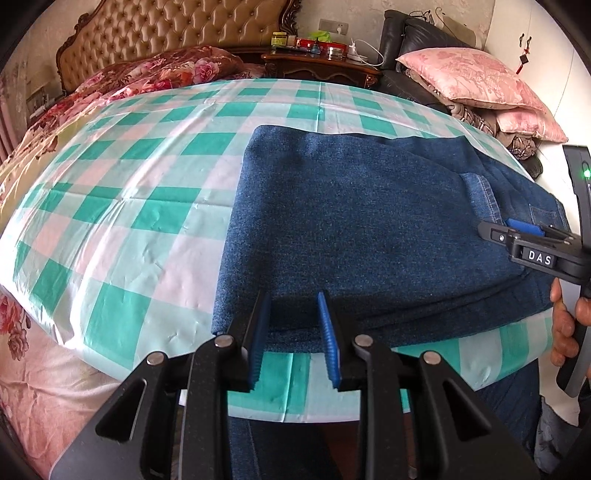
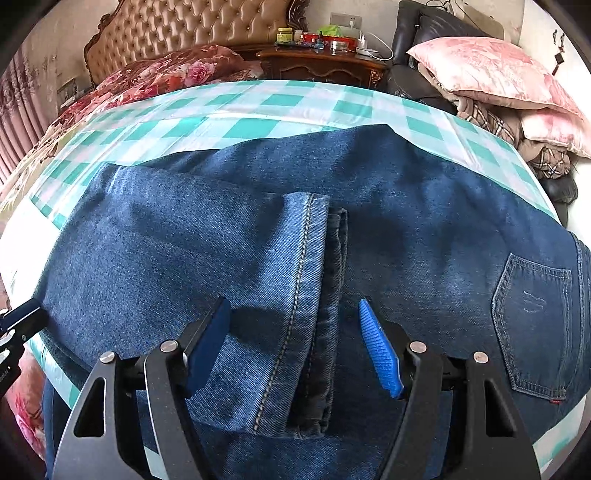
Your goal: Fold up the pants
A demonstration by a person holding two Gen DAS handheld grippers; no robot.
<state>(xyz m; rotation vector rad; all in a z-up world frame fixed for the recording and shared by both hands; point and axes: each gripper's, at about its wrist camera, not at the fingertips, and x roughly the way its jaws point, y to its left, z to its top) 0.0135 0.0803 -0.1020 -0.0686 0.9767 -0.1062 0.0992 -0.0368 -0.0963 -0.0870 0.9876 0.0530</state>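
Both grippers open-fingered. Left gripper (image 1: pixel 293 336) at near fold edge of jeans (image 1: pixel 362 236) on checkered cloth (image 1: pixel 122 192). Right gripper (image 2: pixel 295 347) straddles hem cuff (image 2: pixel 306 314), no contact visible.

The pants (image 2: pixel 221 251) are blue denim, a coarse twill weave, matt, with pale stitching along the hems and back pocket (image 2: pixel 532 325). Beneath them the checked cloth (image 1: pixel 129 177) covering the tabletop is thin, smooth and slightly shiny, creased with fold lines. Each gripper (image 1: pixel 291 332) (image 2: pixel 295 343) has matt black, faintly speckled plastic arms with bright metal rivets, and blue ribbed rubbery pads (image 2: pixel 380 350). Beyond the checked cloth, the headboard (image 1: pixel 173 29) is tufted, glossy tan leather, and the nightstand (image 1: pixel 317 66) is dark polished wood. The pink pillow (image 1: pixel 469 77) has a satin sheen.
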